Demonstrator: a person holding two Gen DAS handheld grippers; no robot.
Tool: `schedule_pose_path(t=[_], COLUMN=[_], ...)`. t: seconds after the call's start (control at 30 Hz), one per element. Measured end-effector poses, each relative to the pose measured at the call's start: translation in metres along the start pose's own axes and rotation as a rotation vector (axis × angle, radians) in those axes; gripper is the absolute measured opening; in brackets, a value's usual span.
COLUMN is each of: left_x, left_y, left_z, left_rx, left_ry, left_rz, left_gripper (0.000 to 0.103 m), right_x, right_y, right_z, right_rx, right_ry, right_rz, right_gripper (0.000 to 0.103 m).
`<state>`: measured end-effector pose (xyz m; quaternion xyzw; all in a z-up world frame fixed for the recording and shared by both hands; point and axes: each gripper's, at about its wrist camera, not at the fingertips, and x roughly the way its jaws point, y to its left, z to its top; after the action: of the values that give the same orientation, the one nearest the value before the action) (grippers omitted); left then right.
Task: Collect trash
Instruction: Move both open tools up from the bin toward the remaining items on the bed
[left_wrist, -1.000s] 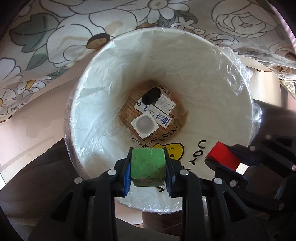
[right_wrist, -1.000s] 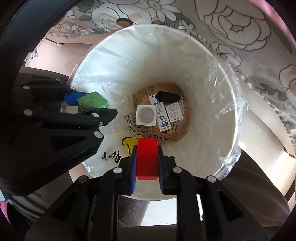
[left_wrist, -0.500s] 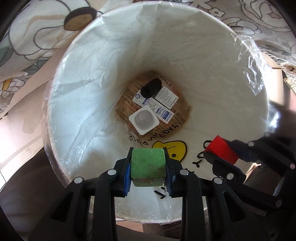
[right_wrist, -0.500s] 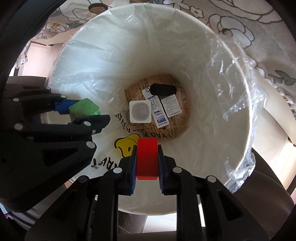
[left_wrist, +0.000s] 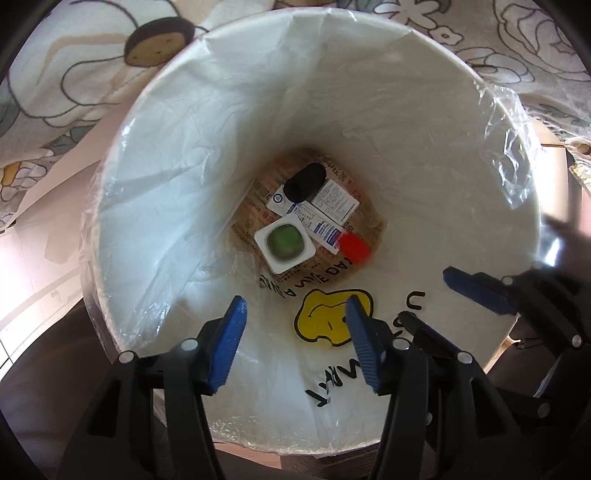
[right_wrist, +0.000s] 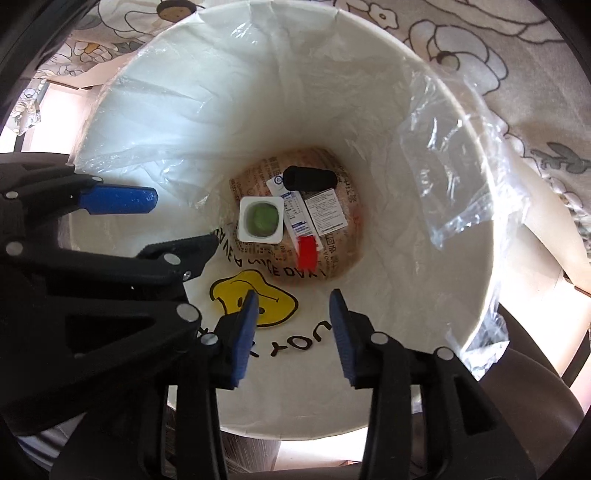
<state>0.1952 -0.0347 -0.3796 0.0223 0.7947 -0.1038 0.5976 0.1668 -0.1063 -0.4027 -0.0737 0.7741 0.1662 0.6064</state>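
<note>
The white bin (left_wrist: 461, 177) mouth is wide open, its walls bare down to the bottom. The left gripper (left_wrist: 295, 341) at 6 o'clock and the right gripper (left_wrist: 428, 299) at 4 crowd the near rim. Loose liner film (right_wrist: 458, 177) bulges inward at 3 o'clock.

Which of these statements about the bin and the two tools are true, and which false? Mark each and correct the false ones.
1. The left tool grips a green block. False: it is open and empty.
2. The green block lies in the white square cup. True.
3. The right tool is open. True.
4. The red block lies outside the bin. False: it is down inside the bin.
</note>
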Motion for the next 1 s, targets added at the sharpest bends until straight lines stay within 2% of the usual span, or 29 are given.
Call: schedule_pose_path(t=[0.37,0.63,0.8,0.93,1.0], left_x=[-0.005,-0.018,-0.031,-0.048,-0.06], left_y=[-0.001,-0.001,-0.004,-0.005,-0.004], left_z=[-0.003,-0.012,-0.021,-0.032,-0.038], left_rx=[0.004,0.004,0.009,-0.001,0.008], left_ry=[-0.005,-0.05,-0.068,-0.11,-0.131], left_rz=[0.009,0.027,0.044,0.035,0.026], left_gripper=[0.058,0.058,0.058,0.058,0.058], right_x=[-0.007,-0.02,-0.027,-0.047,-0.059], right_y=[-0.005,-0.006,-0.006,-0.006,-0.006], right_z=[-0.002,-0.013,-0.022,-0.033,-0.038], right_rx=[0.01,0.018,0.056,0.058,0.061], right_ry=[-0.007,-0.021,-0.013,-0.05,-0.068], right_rz=[-0.009,-0.024,0.019,0.042,0.051], right_gripper=[0.041,0.041,0.045,0.046,0.05])
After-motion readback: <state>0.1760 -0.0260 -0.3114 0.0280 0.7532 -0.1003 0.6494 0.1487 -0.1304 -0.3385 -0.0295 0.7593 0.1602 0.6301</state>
